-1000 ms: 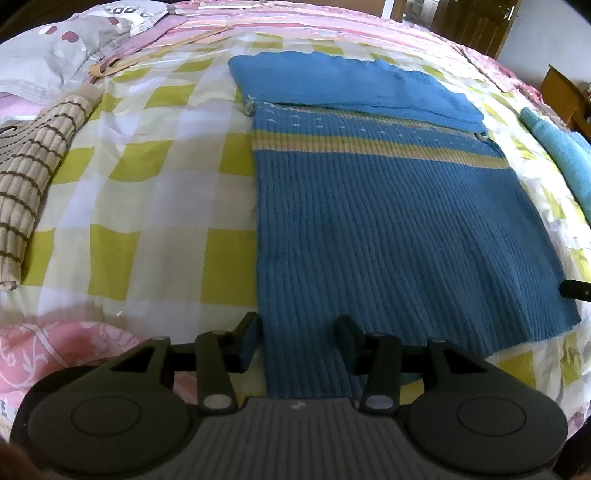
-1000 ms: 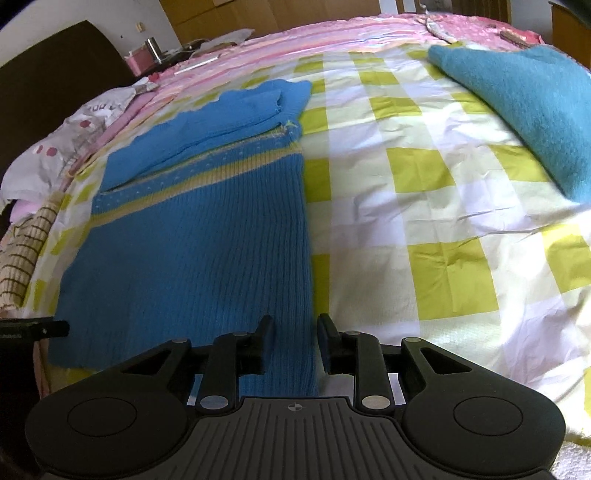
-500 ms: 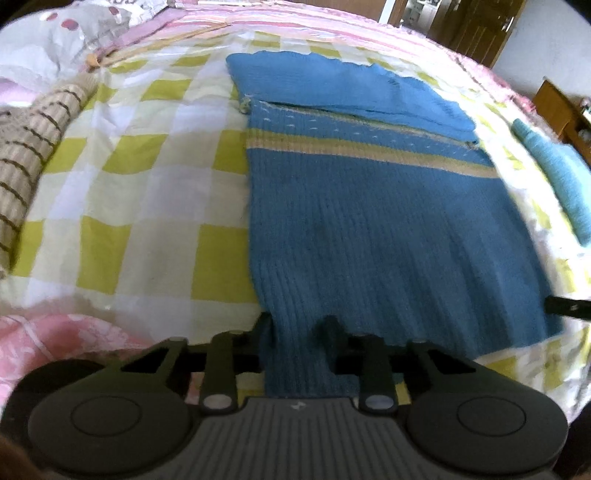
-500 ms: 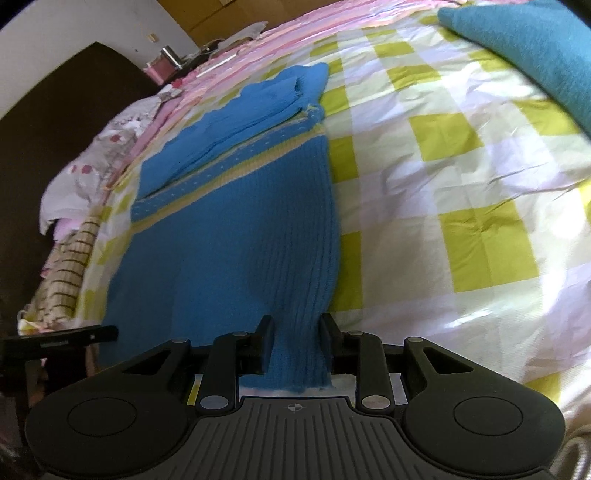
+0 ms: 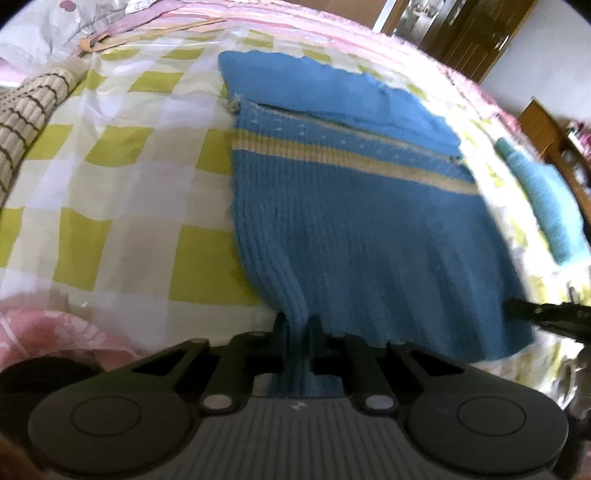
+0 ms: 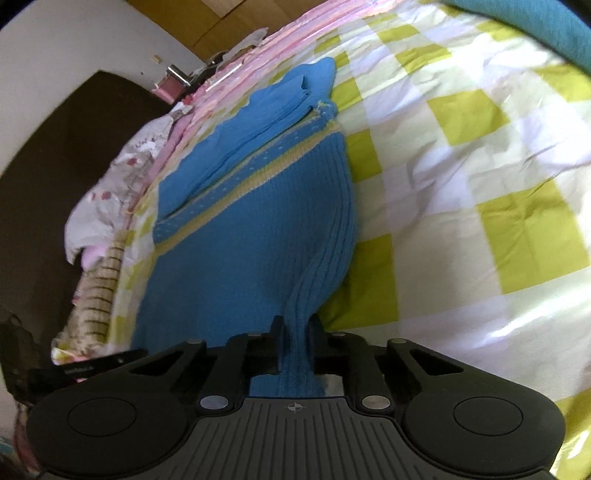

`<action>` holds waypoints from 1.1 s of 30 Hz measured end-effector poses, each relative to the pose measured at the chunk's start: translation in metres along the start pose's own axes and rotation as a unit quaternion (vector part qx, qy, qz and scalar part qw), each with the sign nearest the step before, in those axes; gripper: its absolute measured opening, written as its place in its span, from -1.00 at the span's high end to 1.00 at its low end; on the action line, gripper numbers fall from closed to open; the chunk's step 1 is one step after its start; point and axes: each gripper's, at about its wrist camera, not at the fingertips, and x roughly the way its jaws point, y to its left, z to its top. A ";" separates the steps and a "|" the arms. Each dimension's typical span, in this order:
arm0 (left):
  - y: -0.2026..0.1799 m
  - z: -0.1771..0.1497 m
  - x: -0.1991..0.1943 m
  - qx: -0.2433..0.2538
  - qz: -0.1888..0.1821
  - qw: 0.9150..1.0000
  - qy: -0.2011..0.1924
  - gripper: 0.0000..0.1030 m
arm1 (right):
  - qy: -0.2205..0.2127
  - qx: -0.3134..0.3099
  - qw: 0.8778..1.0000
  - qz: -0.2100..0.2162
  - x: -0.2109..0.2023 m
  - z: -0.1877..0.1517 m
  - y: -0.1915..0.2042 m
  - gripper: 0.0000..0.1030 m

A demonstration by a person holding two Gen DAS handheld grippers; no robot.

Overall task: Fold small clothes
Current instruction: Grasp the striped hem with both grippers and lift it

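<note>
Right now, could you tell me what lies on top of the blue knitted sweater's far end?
Its own sleeves are folded across the blue sweater, above the beige stripe. The collar and anything beneath them are hidden.

We see our right tool (image 6: 295, 328) pinched on the near right corner of the blue ribbed sweater (image 6: 251, 229), so that the knit rises in a ridge into the narrow gap between the two fingers. The rest of the sweater lies on the yellow-and-white checked bedsheet (image 6: 480, 166), its yellow stripe across the chest and its top part folded down. The tip of our left tool (image 6: 85, 369) shows at the sweater's near left corner. A beige striped garment (image 6: 99, 284) lies at the bed's left edge, and a teal cloth (image 6: 535, 26) at the upper right.
</note>
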 end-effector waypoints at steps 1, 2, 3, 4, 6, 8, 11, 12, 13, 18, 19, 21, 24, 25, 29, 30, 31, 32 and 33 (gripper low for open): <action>0.001 0.001 -0.002 -0.002 -0.006 1.000 -0.004 0.70 | -0.004 0.006 1.000 0.006 0.000 0.001 0.000 0.78; 0.002 0.002 -0.003 -0.005 -0.012 1.000 -0.008 0.70 | -0.009 0.014 1.000 0.014 -0.001 0.002 0.001 0.78; 0.003 0.004 -0.004 -0.010 -0.020 1.000 -0.011 0.70 | -0.014 0.021 0.999 0.023 -0.002 0.003 0.002 0.79; 0.004 0.006 -0.004 -0.016 -0.029 0.999 -0.014 0.71 | -0.019 0.029 0.999 0.033 -0.003 0.005 0.001 0.79; 0.008 0.011 -0.005 -0.031 -0.047 0.998 -0.021 0.71 | -0.034 0.041 0.997 0.051 -0.004 0.011 0.005 0.79; 0.013 0.018 -0.007 -0.049 -0.069 0.996 -0.032 0.71 | -0.050 0.051 0.995 0.069 -0.005 0.018 0.009 0.79; 0.020 0.036 -0.009 -0.077 -0.102 0.990 -0.059 0.72 | -0.076 0.065 0.990 0.101 -0.005 0.034 0.017 0.80; 0.023 0.044 -0.009 -0.086 -0.112 0.988 -0.070 0.72 | -0.083 0.068 0.988 0.110 -0.003 0.041 0.020 0.80; 0.025 0.051 -0.009 -0.093 -0.120 0.985 -0.080 0.72 | -0.092 0.071 0.986 0.119 -0.001 0.048 0.023 0.80; 0.035 0.095 -0.007 -0.113 -0.138 0.974 -0.137 0.72 | -0.134 0.081 0.977 0.147 0.013 0.095 0.036 0.80; 0.038 0.103 -0.005 -0.114 -0.137 0.973 -0.147 0.72 | -0.141 0.081 0.975 0.149 0.016 0.104 0.038 0.80; 0.043 0.119 0.001 -0.119 -0.132 0.971 -0.162 0.72 | -0.155 0.082 0.974 0.146 0.027 0.124 0.040 0.80; 0.049 0.144 0.015 -0.126 -0.124 0.968 -0.177 0.73 | -0.170 0.088 0.971 0.141 0.046 0.153 0.041 0.80; 0.050 0.150 0.018 -0.125 -0.121 0.968 -0.181 0.73 | -0.175 0.090 0.970 0.141 0.052 0.161 0.041 0.80; 0.059 0.176 0.036 -0.131 -0.106 0.967 -0.190 0.73 | -0.191 0.110 0.967 0.132 0.077 0.188 0.036 0.80; 0.061 0.182 0.043 -0.135 -0.102 0.967 -0.191 0.73 | -0.191 0.115 0.966 0.128 0.084 0.193 0.034 0.80; 0.062 0.187 0.047 -0.135 -0.097 0.967 -0.191 0.73 | -0.192 0.119 0.967 0.123 0.090 0.198 0.032 0.81; 0.063 0.190 0.052 -0.134 -0.091 0.968 -0.191 0.73 | -0.192 0.119 0.967 0.115 0.095 0.199 0.031 0.81; 0.065 0.192 0.056 -0.135 -0.087 0.968 -0.190 0.73 | -0.194 0.120 0.968 0.105 0.100 0.203 0.029 0.81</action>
